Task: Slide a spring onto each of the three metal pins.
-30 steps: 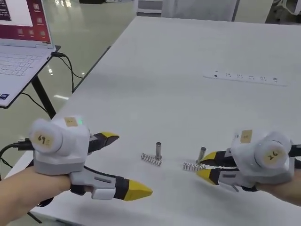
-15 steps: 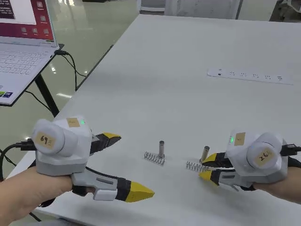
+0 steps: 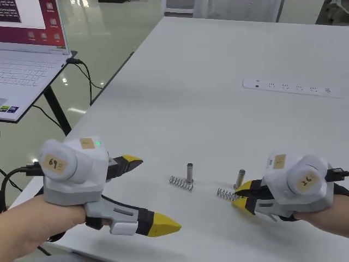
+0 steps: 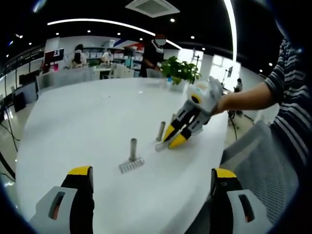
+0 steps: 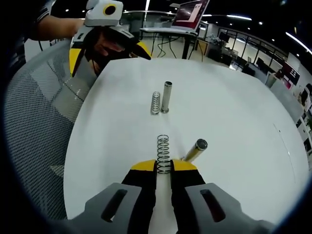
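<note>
The left gripper (image 3: pixel 151 192) hovers over the counter (image 3: pixel 218 82) with jaws wide apart and empty, while the right gripper (image 5: pixel 164 165) has narrowed its jaws onto the near end of a spring (image 5: pixel 163 148), so pickup appears under way; the spring lies flat just beside a pin (image 5: pixel 195 149), long axis pointing away from those jaws.

Smooth, matt white across the worktop (image 3: pixel 218 82), with dull grey metal for the left pin (image 3: pixel 190 172) and right pin (image 3: pixel 240 178). Thin coiled wire, faintly shiny, for the loose spring (image 3: pixel 180 183) and the pinched spring (image 3: pixel 223 193). Hard white plastic with a soft sheen on the shells of the left claw (image 3: pixel 154 192) and right claw (image 3: pixel 241 196), black and yellow plastic at their tips, small paper labels (image 3: pixel 86 143) stuck on top, and a mirror-glossy floor (image 3: pixel 103 38) beyond.
</note>
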A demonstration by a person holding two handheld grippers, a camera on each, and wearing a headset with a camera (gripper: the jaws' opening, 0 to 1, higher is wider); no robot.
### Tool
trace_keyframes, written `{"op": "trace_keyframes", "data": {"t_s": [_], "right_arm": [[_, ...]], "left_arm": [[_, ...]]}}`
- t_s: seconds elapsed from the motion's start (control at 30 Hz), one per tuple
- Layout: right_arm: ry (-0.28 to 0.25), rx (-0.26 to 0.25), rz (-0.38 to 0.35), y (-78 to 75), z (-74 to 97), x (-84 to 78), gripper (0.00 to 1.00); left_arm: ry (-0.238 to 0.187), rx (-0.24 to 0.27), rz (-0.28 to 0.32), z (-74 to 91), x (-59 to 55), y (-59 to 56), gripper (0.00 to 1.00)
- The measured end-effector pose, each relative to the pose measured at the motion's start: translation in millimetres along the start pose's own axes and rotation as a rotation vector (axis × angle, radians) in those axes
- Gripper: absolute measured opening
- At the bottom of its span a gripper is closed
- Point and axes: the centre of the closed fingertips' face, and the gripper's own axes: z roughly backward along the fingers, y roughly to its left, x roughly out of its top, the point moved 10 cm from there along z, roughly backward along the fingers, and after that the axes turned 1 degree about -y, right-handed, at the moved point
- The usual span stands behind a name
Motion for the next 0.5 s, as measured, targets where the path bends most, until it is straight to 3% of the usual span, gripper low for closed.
{"op": "trace_keyframes", "data": {"t_s": [0.5], "right_arm": [[-0.008,0.021,0.071,6.4,34.3,7.2,0.08]], "left_arm": [[0.009,-0.072,0.004,-7.7,-0.7,-10.9,0.94]]}}
